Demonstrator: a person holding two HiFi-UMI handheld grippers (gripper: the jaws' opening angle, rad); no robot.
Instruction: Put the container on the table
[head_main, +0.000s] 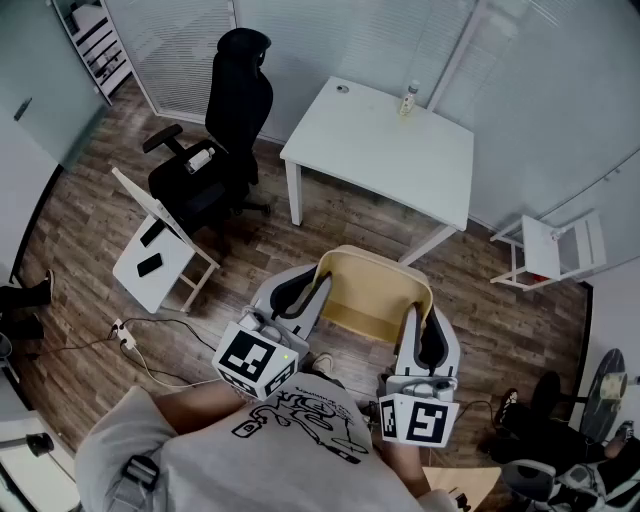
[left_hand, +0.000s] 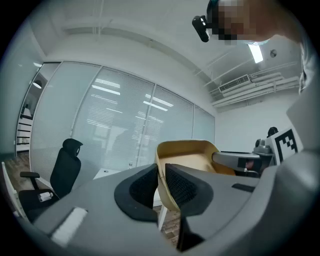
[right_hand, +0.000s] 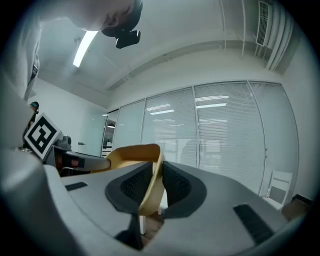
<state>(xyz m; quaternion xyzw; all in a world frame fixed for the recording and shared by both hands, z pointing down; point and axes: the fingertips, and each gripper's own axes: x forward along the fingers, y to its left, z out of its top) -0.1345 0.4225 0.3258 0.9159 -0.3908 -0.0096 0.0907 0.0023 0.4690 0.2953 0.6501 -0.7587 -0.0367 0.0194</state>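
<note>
The tan container hangs in the air over the wooden floor, carried between the two tools just in front of the person, open side up. The left hand-held gripper pinches the container's wall at 9 o'clock. In the left gripper view its jaws are pressed onto the thin tan wall, one pad inside and one outside. The right hand-held gripper pinches the opposite wall at about 4 o'clock. The right gripper view shows its jaws closed on that rim in the same way.

The relation that matters is straight ahead. The white tabletop lies at 12 o'clock from the container, well apart from it, with bare floor between. The line from one gripper to the other runs roughly 9 to 3, about level with the tabletop's near edge, so neither hand leads by much. The left sits a little further forward.

A bottle stands at the far edge of the tabletop, at 12 o'clock, and the near half looks bare. A black office chair stands at 10 o'clock, off the direct path. My judgement is that the coming move is a level carry forward, then a lowering onto the near half.
</note>
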